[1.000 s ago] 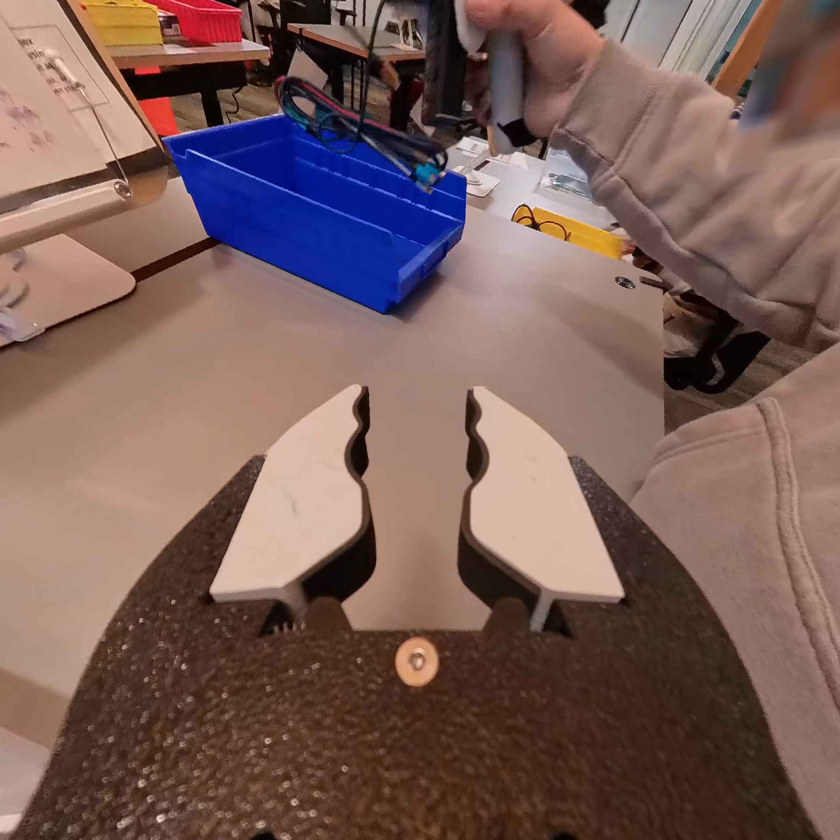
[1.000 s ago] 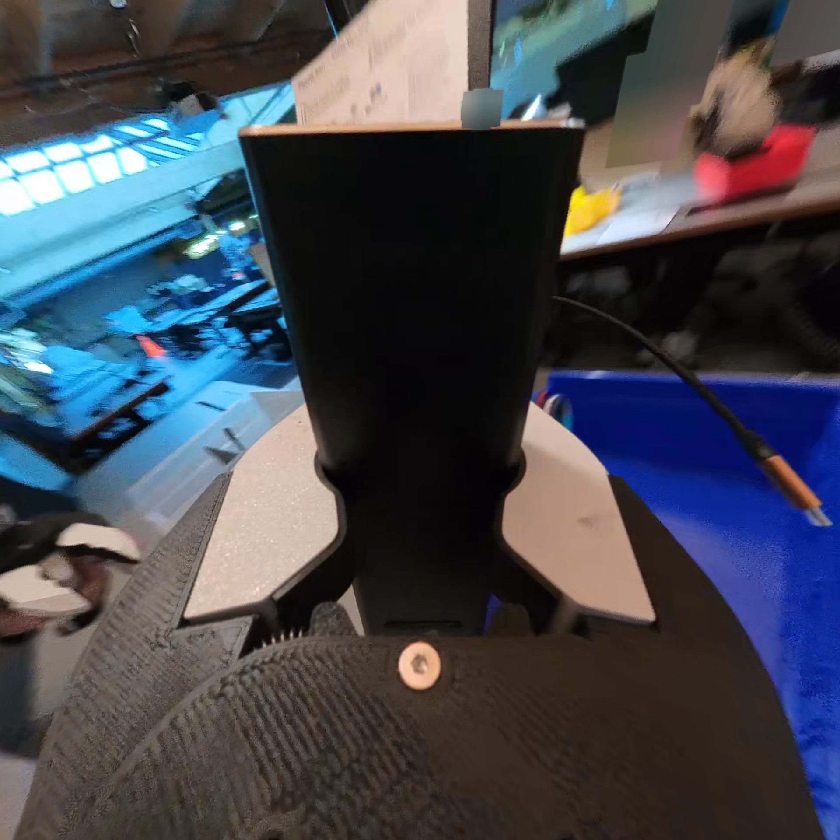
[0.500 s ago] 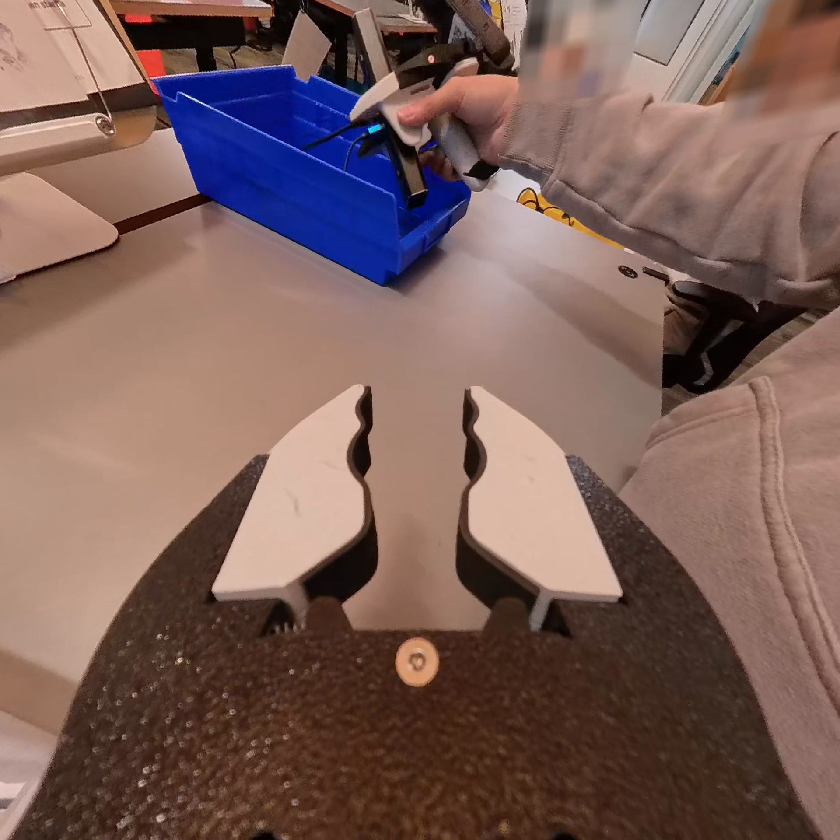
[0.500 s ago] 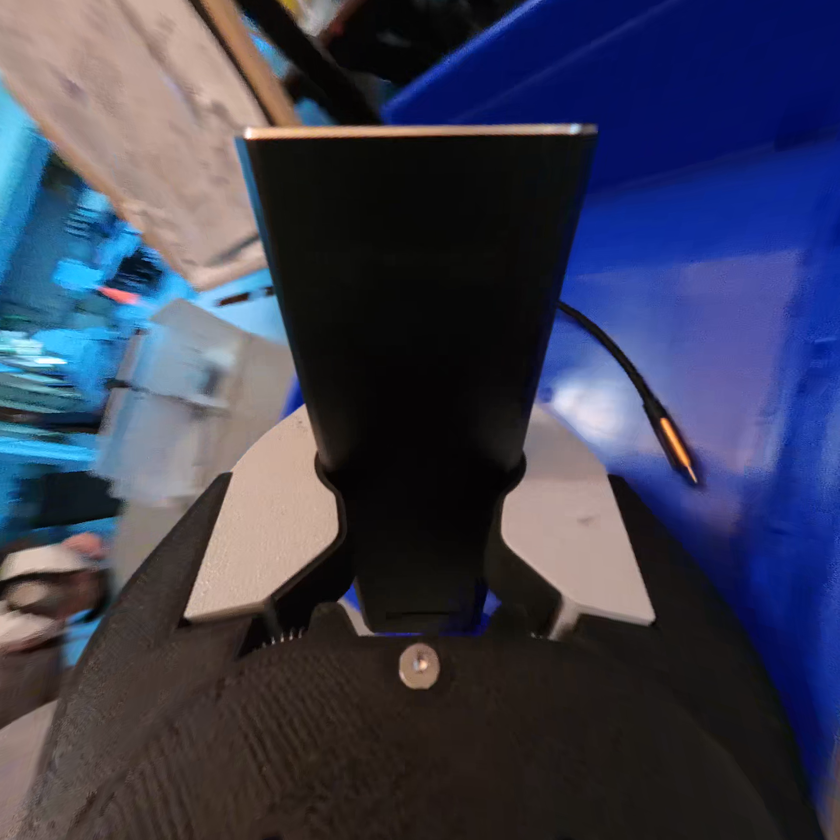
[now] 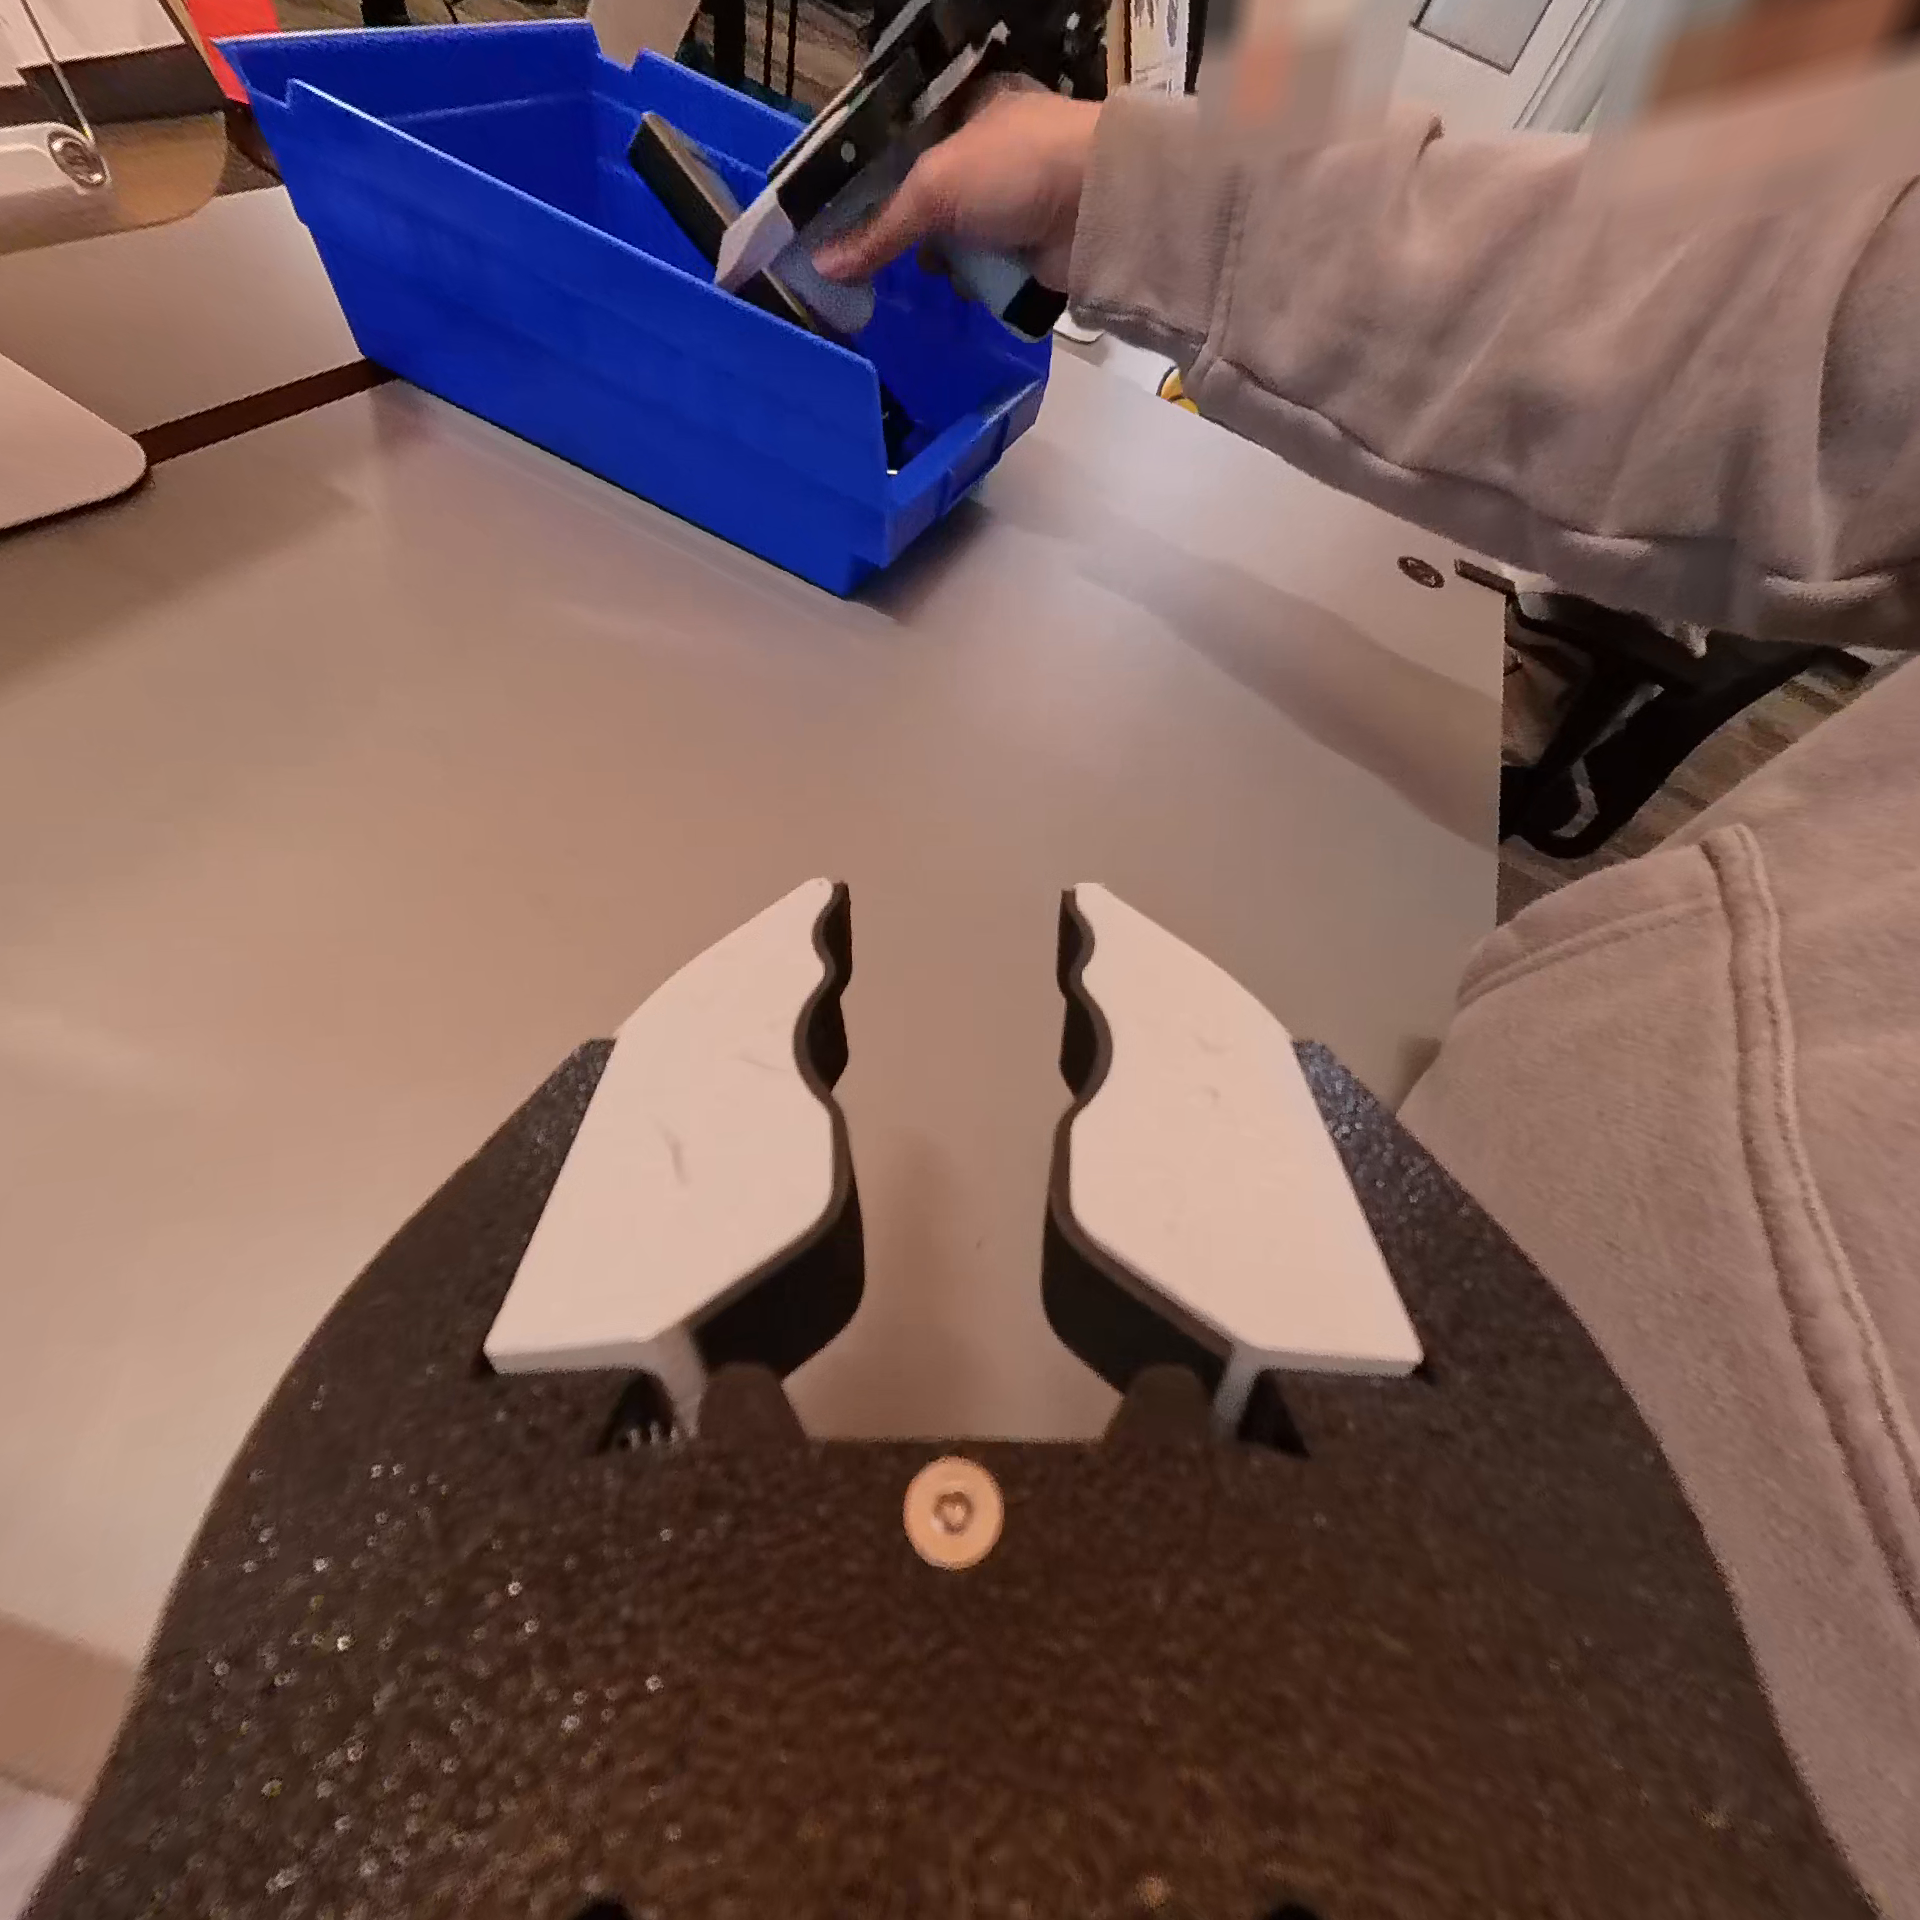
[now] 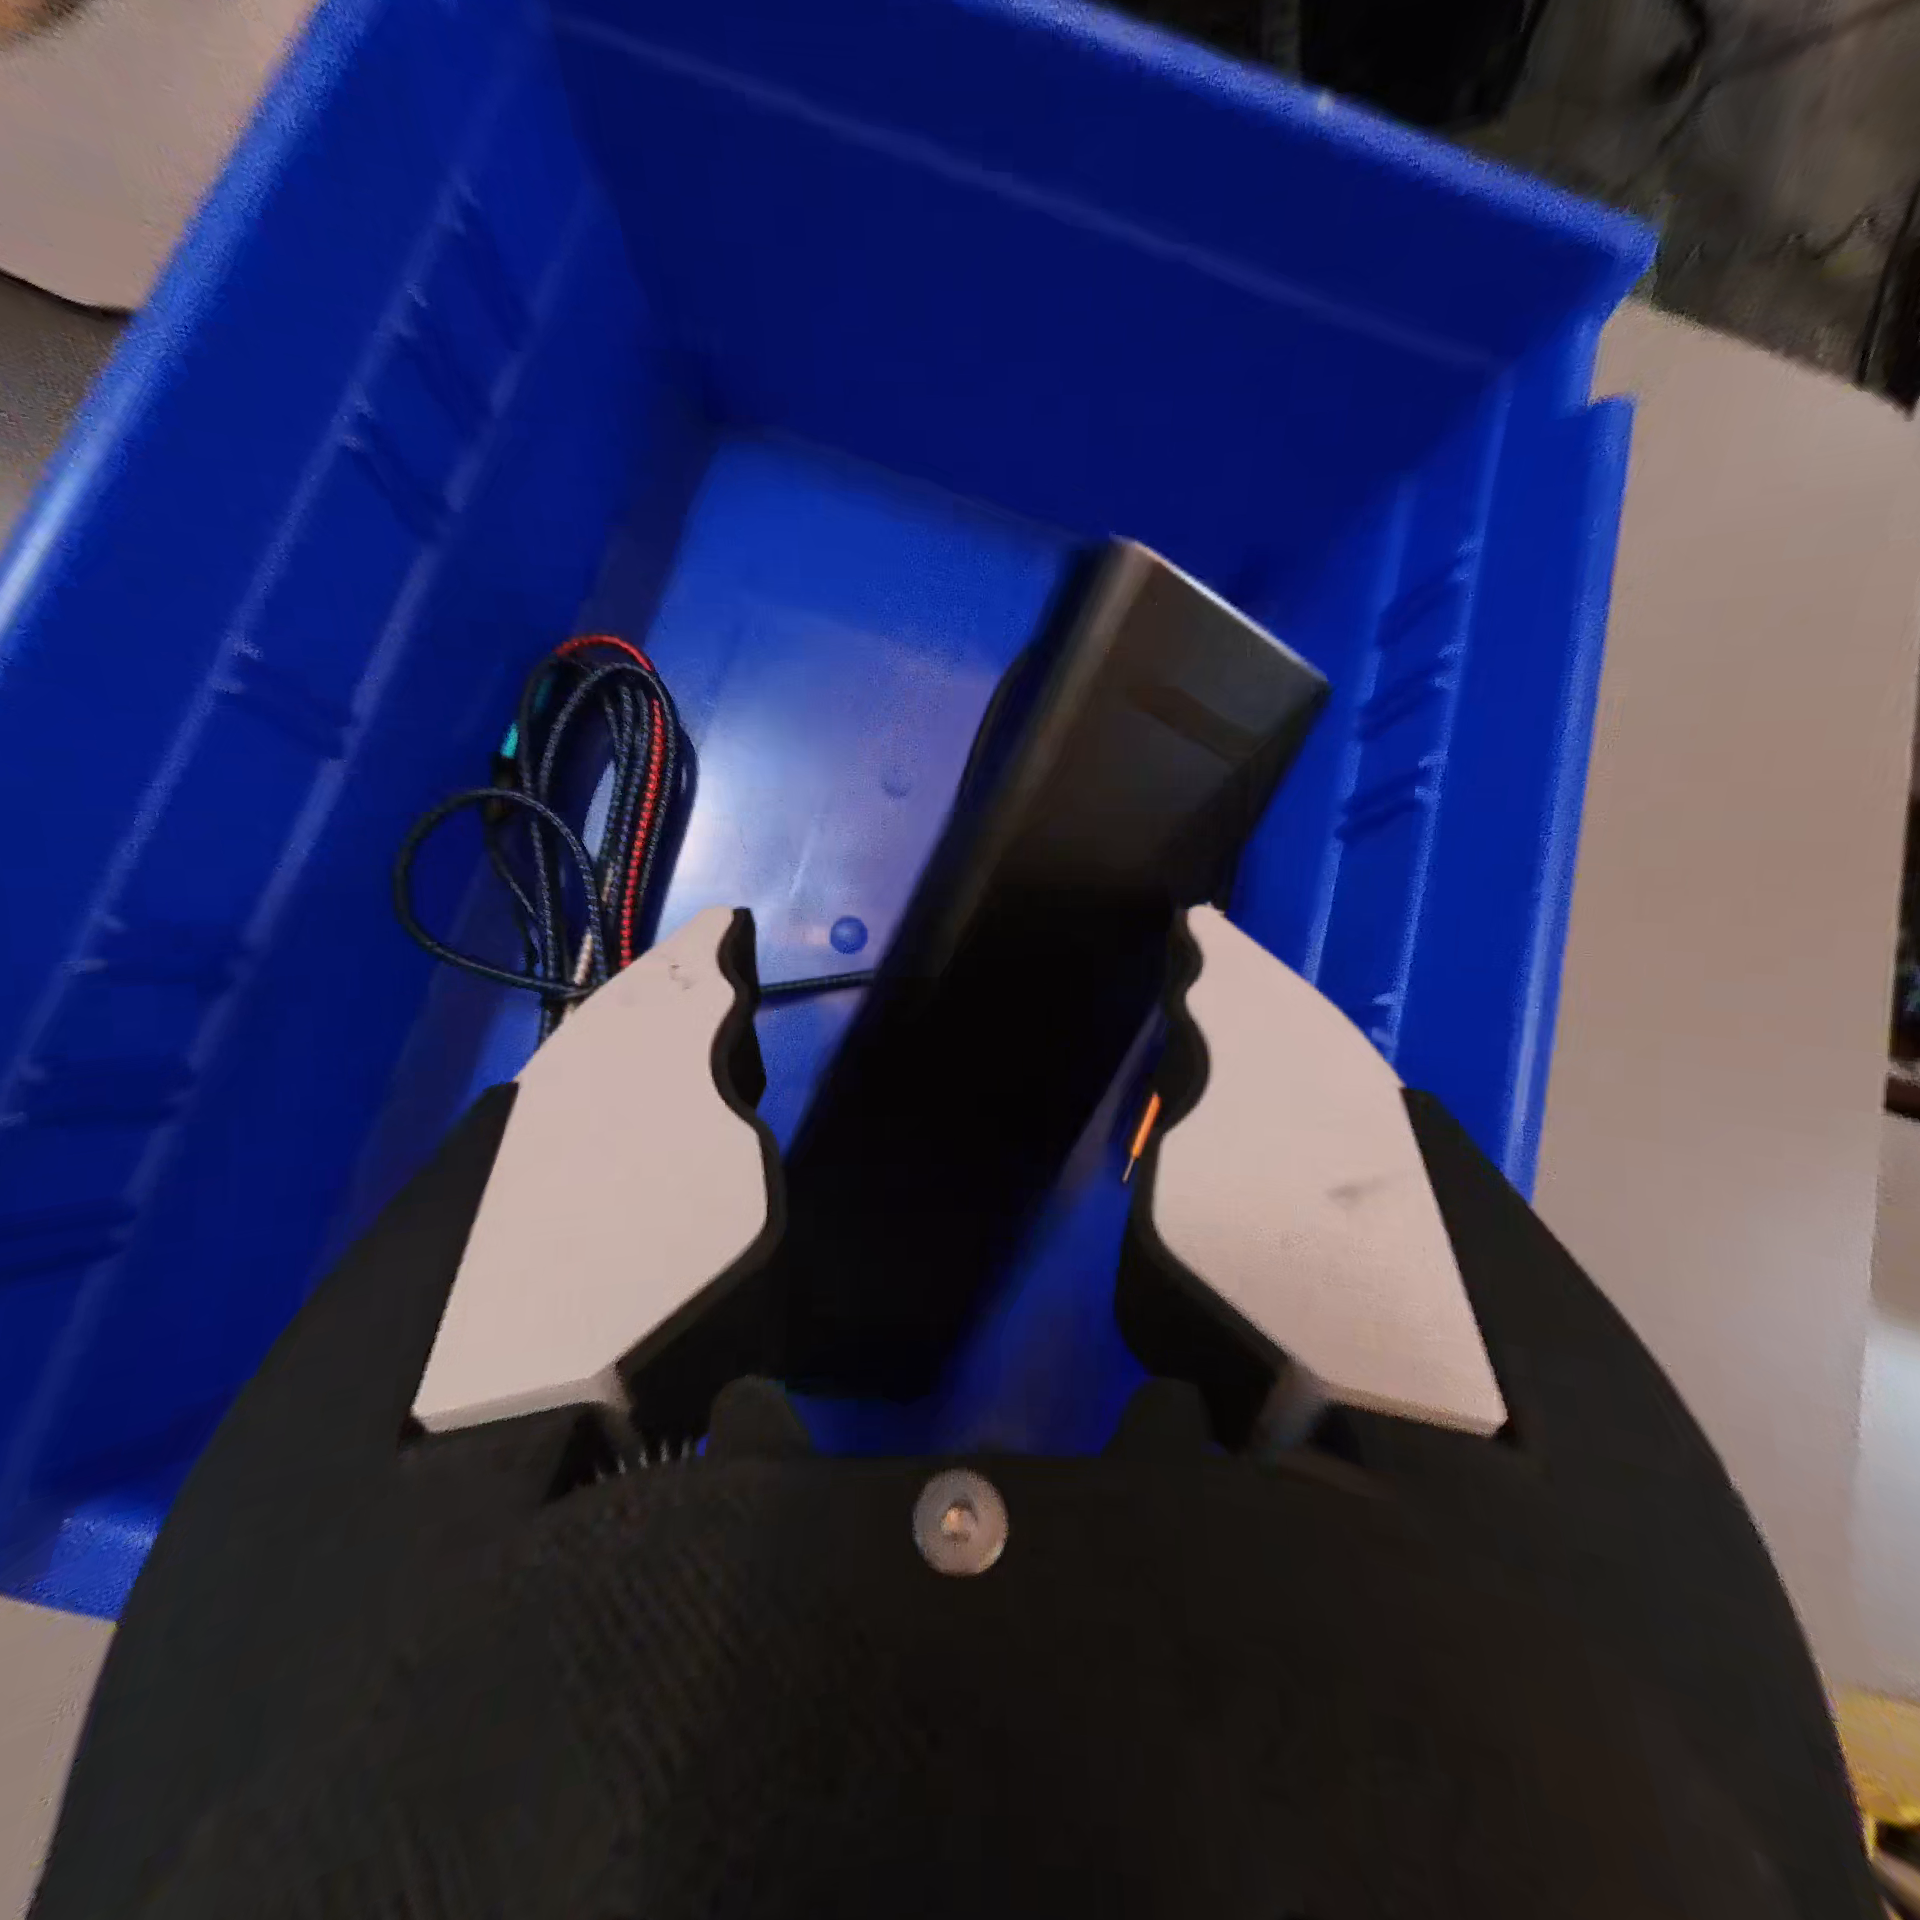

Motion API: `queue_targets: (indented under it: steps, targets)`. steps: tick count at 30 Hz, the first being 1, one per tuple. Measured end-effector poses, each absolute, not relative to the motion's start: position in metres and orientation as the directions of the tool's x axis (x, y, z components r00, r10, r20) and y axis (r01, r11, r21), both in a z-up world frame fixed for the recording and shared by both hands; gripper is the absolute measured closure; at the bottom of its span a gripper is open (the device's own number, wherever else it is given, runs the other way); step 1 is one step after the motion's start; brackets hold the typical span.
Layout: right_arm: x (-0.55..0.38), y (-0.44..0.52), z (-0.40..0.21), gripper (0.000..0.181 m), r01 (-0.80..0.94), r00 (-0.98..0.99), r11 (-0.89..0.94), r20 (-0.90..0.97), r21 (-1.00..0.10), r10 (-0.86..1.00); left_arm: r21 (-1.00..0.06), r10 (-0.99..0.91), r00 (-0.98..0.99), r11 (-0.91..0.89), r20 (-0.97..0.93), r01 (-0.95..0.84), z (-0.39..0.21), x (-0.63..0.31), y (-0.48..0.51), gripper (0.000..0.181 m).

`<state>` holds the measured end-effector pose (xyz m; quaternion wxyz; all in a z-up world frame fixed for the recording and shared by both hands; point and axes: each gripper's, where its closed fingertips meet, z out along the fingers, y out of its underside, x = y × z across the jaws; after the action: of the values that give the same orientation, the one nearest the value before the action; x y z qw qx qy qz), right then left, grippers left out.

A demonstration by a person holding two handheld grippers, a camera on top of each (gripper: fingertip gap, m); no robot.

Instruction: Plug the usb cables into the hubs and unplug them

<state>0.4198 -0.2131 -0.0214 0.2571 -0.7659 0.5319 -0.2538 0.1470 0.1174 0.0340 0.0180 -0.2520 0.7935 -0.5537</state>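
Observation:
A black USB hub leans tilted inside the blue bin, its upper end against the right wall. My right gripper is open just above the hub's near end, one finger on each side, not gripping it. An orange plug shows beside the right finger. A bundle of braided USB cables lies at the bin's left. My left gripper is open and empty over the grey table. From there I see the bin, the hub and the right gripper far ahead.
A person's hand and beige sleeve reach over the bin from the right. A white stand base sits at the far left. The table's right edge drops off beside my left gripper.
My right gripper swung down into the blue bin with the hub, opened and let it go; the hub now leans in the bin. My left gripper stayed open, drifting slightly.

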Motion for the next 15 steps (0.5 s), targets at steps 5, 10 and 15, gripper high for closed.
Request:
queue_targets:
  steps: [5,10,15]
  targets:
    - [0.412,-0.209,-0.02,0.108,-0.689,0.321,-0.273,0.055,-0.671,-0.946,-0.891,-0.431,-0.863,0.234,0.263,-0.388,0.035,0.148,0.121,0.144]
    - [0.392,-0.199,-0.008,0.108,-0.654,0.314,-0.222,0.007,-0.723,-0.949,-0.895,-0.45,-0.86,0.239,0.241,-0.376,0.038,0.15,0.128,0.143]
    - [0.352,-0.165,0.033,0.106,-0.508,0.355,-0.159,-0.038,-0.846,-0.934,-0.902,-0.52,-0.84,0.272,0.156,-0.335,0.053,0.165,0.155,0.135]
